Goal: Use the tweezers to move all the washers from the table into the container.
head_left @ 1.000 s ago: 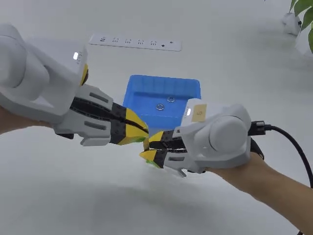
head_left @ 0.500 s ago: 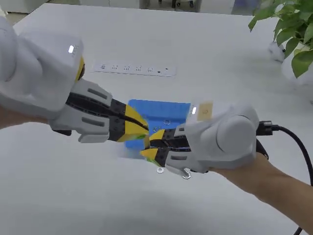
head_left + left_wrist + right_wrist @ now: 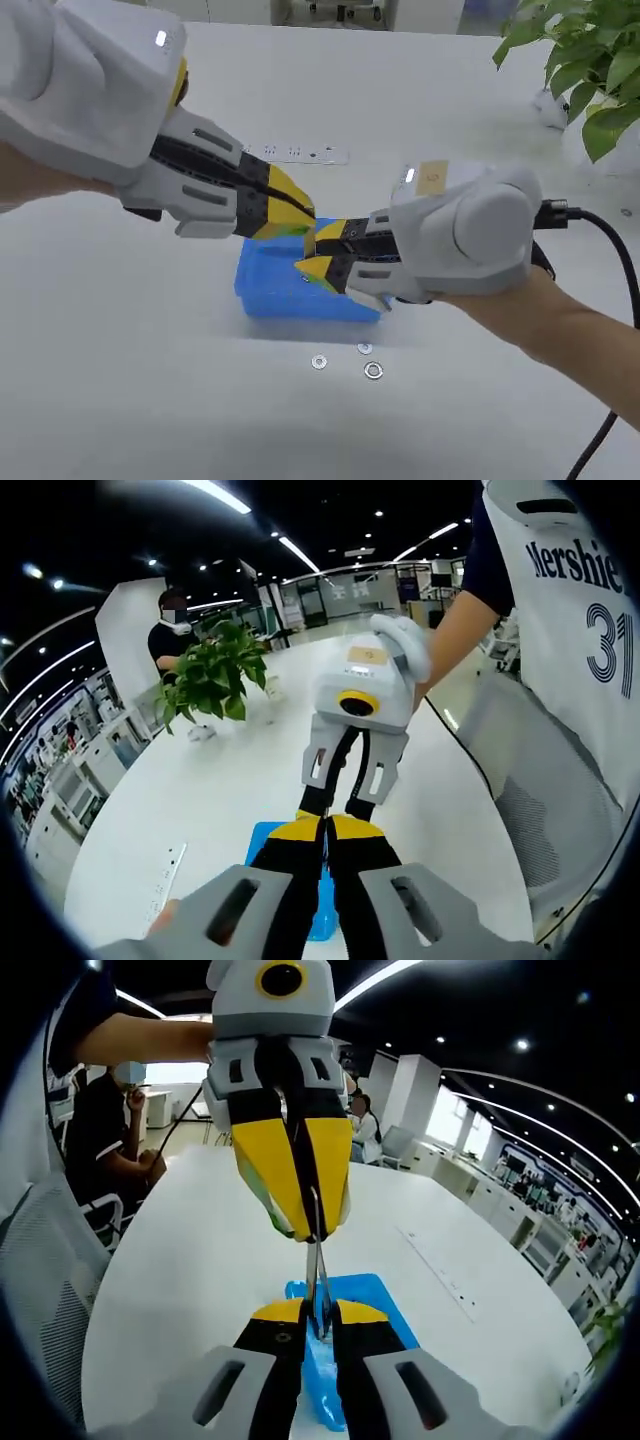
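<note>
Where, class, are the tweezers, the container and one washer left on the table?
tweezers (image 3: 316, 1260), right gripper view, on the metal shaft.
container (image 3: 290, 301), head view, on the front wall.
washer (image 3: 373, 371), head view, on its middle.

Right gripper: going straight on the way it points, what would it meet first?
Most likely the left gripper, facing it almost tip to tip; the tweezers span the gap between them.

Bright, even light from ceiling strips (image 3: 300, 552) toward 12 o'clock. Soft, faint shadows lie on the white surface (image 3: 120, 400). Both gripper views bend strongly at the edges.
</note>
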`<state>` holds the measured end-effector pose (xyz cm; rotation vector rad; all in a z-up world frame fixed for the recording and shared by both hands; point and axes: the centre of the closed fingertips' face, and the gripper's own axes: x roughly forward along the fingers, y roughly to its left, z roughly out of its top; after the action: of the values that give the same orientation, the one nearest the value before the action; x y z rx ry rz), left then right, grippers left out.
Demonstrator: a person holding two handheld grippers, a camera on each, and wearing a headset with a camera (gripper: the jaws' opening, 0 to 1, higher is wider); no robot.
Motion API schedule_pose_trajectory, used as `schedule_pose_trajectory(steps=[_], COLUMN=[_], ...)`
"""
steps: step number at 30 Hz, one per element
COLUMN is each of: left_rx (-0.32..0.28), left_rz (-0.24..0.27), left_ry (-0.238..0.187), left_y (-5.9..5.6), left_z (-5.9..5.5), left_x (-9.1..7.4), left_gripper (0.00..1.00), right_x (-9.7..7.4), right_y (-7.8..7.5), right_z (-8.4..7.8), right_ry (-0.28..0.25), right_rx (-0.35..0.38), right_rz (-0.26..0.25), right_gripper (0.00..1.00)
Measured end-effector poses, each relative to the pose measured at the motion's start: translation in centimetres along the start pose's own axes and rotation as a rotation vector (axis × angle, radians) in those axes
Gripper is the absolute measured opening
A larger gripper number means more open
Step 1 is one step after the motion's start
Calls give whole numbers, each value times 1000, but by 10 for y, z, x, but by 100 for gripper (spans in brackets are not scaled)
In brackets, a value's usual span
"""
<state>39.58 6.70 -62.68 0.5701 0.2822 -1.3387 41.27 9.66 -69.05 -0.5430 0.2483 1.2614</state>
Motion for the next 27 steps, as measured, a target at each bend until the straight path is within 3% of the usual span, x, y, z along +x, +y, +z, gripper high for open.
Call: schedule_pose_trajectory(steps=[5, 9, 15, 27], left_rx=[-16, -46, -84, -131], left_rz=[-18, -28, -59, -71], left_ry=[-3, -4, 23, 33], left_y=[13, 22, 22, 26], left_z=[-7, -20, -42, -57], left_x=[14, 28, 45, 59], left_gripper=[5, 5, 5, 5], right_x=[7, 15, 28, 41], right_y=[-17, -26, -24, -26], right_z=[-17, -34, -57, -77], right_ry=[18, 39, 79, 109], right_rx=[16, 39, 44, 66], right_rz=[-14, -17, 11, 32], right_gripper=[11, 11, 11, 11])
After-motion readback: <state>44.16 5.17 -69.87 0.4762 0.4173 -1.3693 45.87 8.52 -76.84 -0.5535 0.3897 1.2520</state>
